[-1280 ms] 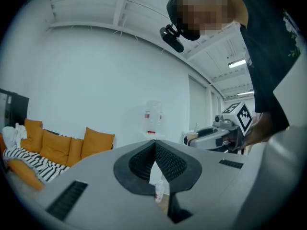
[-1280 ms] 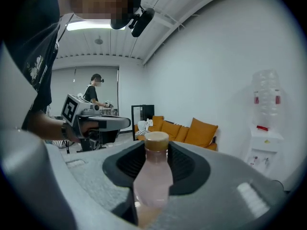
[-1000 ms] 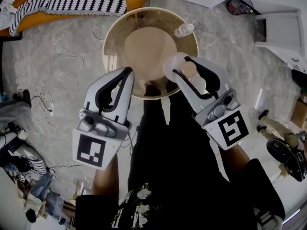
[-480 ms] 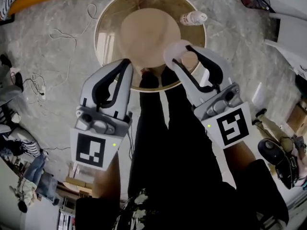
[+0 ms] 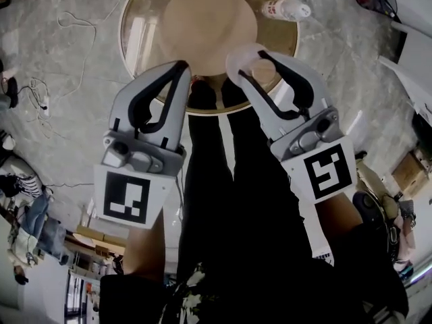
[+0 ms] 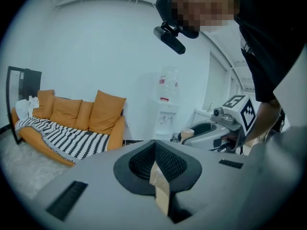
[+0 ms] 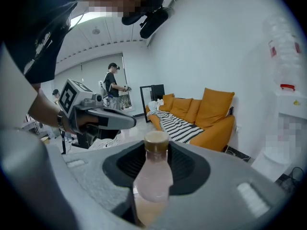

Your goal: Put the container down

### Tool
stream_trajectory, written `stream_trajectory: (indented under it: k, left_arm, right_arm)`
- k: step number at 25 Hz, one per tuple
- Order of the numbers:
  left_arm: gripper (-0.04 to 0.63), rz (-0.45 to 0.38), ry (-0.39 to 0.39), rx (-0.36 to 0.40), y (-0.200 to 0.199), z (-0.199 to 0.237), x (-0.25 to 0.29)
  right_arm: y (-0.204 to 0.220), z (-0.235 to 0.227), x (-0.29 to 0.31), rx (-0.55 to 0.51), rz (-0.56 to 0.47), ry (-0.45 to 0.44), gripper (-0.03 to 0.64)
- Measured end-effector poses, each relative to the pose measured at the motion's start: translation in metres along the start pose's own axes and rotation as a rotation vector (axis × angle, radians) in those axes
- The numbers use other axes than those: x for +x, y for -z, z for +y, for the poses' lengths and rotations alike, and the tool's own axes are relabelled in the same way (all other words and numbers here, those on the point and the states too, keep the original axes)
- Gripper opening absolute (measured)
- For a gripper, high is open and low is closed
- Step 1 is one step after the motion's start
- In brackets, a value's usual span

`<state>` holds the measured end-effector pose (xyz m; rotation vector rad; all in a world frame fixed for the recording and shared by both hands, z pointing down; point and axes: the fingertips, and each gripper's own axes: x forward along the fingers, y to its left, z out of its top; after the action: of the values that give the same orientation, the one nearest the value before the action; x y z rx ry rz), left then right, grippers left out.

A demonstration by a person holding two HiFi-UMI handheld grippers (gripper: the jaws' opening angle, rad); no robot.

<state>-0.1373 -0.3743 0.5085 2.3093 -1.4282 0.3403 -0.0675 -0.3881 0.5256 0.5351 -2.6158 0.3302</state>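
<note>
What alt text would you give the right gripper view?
A pale pink, brown-capped bottle stands gripped between the jaws at centre frame. Behind it are an orange sofa with a striped blanket and, at left, the left gripper.

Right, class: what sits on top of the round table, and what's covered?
A white bottle lies sideways by the table rim. Left tongs, right tongs and the held bottle cover the near edge.
</note>
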Motion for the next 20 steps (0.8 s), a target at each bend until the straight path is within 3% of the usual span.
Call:
stream_trajectory:
  k: [4,9,16,20]
  left_arm:
    - [0.012,0.018,-0.010,0.008,0.016,-0.003,0.003]
    - [0.012,0.109,-0.062,0.174,0.042,0.004,0.012]
    - [0.012,0.148,-0.025,0.244,0.072,0.000,0.034]
    - [0.012,0.181,-0.028,0.303,0.100,0.024,0.047]
  right_arm:
    - [0.014,0.001,0.005,-0.007,0.017,-0.014,0.135]
    - [0.029,0.003,0.011,-0.007,0.034,-0.026,0.135]
    - [0.056,0.001,0.025,0.024,0.064,-0.032,0.135]
    - [0.079,0.000,0.056,0.016,0.091,-0.048,0.135]
